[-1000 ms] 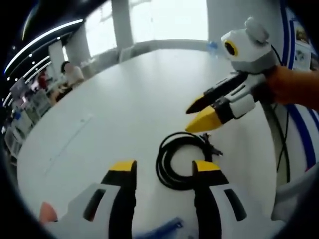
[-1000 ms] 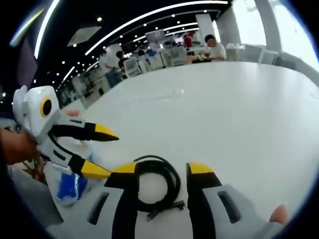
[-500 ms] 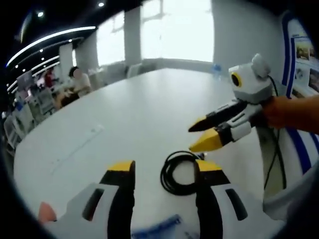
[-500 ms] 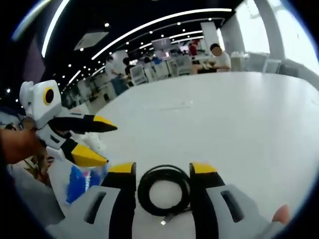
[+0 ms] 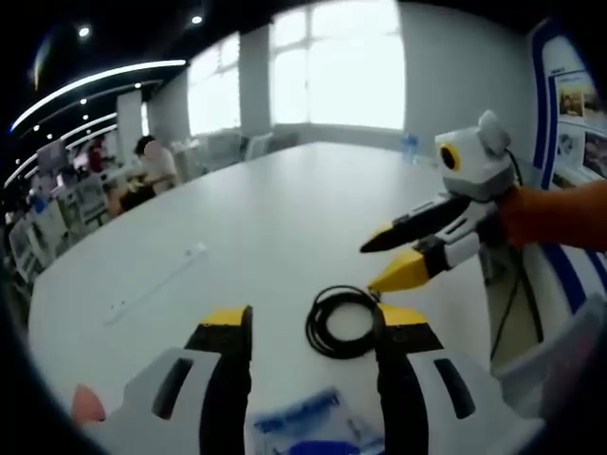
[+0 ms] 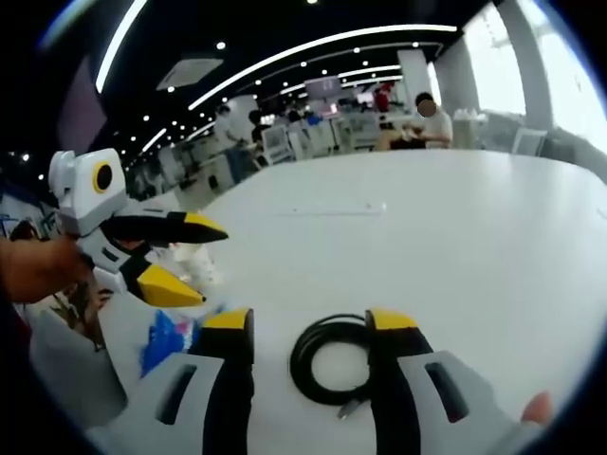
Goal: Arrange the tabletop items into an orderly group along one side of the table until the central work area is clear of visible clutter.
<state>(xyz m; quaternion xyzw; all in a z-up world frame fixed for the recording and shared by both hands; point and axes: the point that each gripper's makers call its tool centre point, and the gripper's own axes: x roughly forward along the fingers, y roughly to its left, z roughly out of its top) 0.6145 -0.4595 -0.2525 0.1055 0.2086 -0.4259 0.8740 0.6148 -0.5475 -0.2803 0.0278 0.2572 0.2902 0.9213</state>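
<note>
A coiled black cable [image 5: 343,322] lies on the white table [image 5: 247,227], just ahead of my left gripper [image 5: 313,318], which stands open with nothing between its jaws. The right gripper [image 5: 391,258] comes in from the right, open, its yellow tips just above and beside the coil. In the right gripper view the same cable [image 6: 332,360] lies between the open jaws of my right gripper [image 6: 308,322], low against the table. The left gripper [image 6: 190,256] enters from the left, open. A clear packet with blue print [image 5: 308,427] lies below my left jaws.
A blue-printed packet [image 6: 163,341] rests by the table's near left edge. A thin pale strip [image 5: 156,284] lies on the table further out. People sit at desks in the background. Black cords [image 5: 507,303] hang off the table's right edge.
Both cameras pulled back and tipped up, so the cable sits lower and nearer the jaws. The blue packet has come into the left gripper view. Both grippers stay open.
</note>
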